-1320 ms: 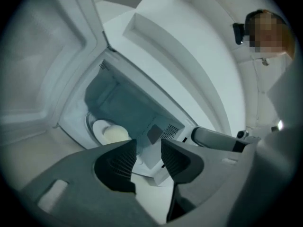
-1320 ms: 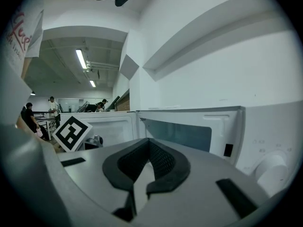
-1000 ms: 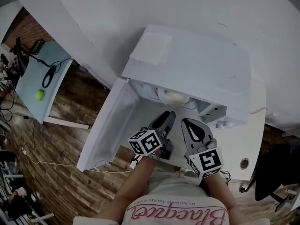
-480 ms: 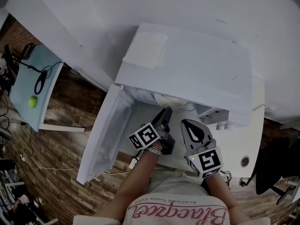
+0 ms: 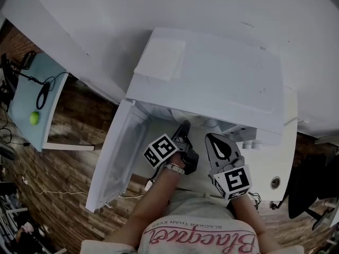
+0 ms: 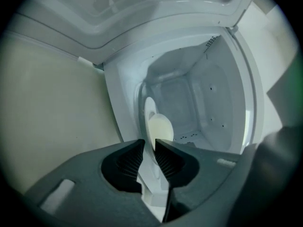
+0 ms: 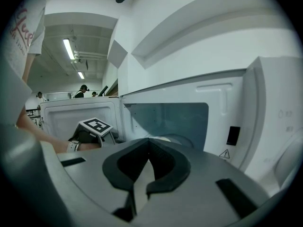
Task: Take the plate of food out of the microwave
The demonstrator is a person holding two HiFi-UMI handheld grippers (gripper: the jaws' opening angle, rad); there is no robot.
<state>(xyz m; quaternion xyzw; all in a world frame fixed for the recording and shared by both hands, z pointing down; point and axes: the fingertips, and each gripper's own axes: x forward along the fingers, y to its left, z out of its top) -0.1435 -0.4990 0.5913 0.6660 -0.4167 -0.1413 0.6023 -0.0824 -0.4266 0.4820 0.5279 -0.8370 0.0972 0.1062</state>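
The white microwave (image 5: 212, 83) stands with its door (image 5: 119, 157) swung open to the left. Inside, a white plate (image 6: 150, 115) carries a pale round food (image 6: 161, 126); the left gripper view is rolled, so it shows them sideways. My left gripper (image 6: 149, 143) reaches into the oven's mouth (image 5: 183, 127). Its jaws have just been closing, and the plate's near rim fills the narrow gap between the pads. My right gripper (image 7: 149, 141) hangs just outside the oven to the right (image 5: 212, 137), tips together, holding nothing. In the right gripper view the left gripper's marker cube (image 7: 97, 126) shows in front of the door.
A flat white pad (image 5: 161, 60) lies on the microwave's top. The microwave stands on a white counter (image 5: 288, 142). At far left a pale blue table (image 5: 29, 105) holds a green ball (image 5: 34, 118) and a cable. Wooden floor lies below.
My left gripper has pushed further under the microwave's top edge, sunk a little and rolled. Its jaws stood wide a second ago. The right gripper has barely shifted.
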